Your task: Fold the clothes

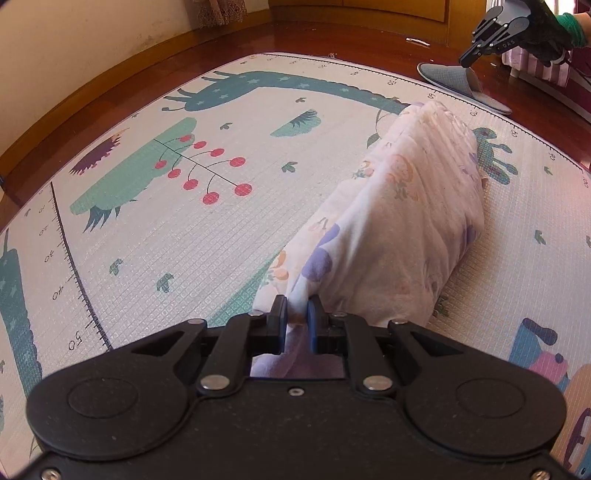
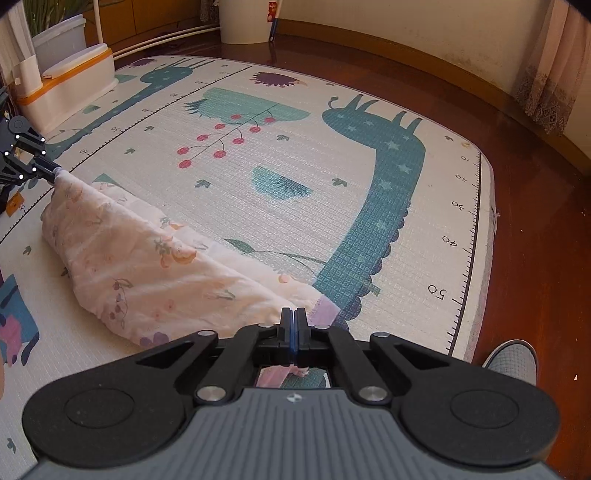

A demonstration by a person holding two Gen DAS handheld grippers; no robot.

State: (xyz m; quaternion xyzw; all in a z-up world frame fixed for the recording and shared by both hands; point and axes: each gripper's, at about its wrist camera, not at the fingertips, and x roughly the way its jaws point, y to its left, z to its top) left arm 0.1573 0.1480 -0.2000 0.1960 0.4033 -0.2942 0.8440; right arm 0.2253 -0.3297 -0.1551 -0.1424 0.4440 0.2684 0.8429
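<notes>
A white floral garment (image 1: 406,206) lies bunched in a long ridge on the patterned play mat (image 1: 184,240). My left gripper (image 1: 295,314) is shut on its near end, and cloth shows between the blue pads. In the right wrist view the left gripper (image 2: 55,170) holds that corner lifted above the mat (image 2: 295,221), and the garment (image 2: 147,266) slopes down toward my right gripper (image 2: 294,314). The right gripper's pads are pressed flat together just short of the purple hem. In the left wrist view the right gripper (image 1: 464,61) hangs apart from the garment's far end.
A grey slipper (image 1: 454,81) rests at the mat's far edge, and a slipper (image 2: 513,358) shows beside my right gripper. A white box with orange trim (image 2: 70,85) and a pale bin (image 2: 243,22) stand by the wall. Dark wooden floor surrounds the mat.
</notes>
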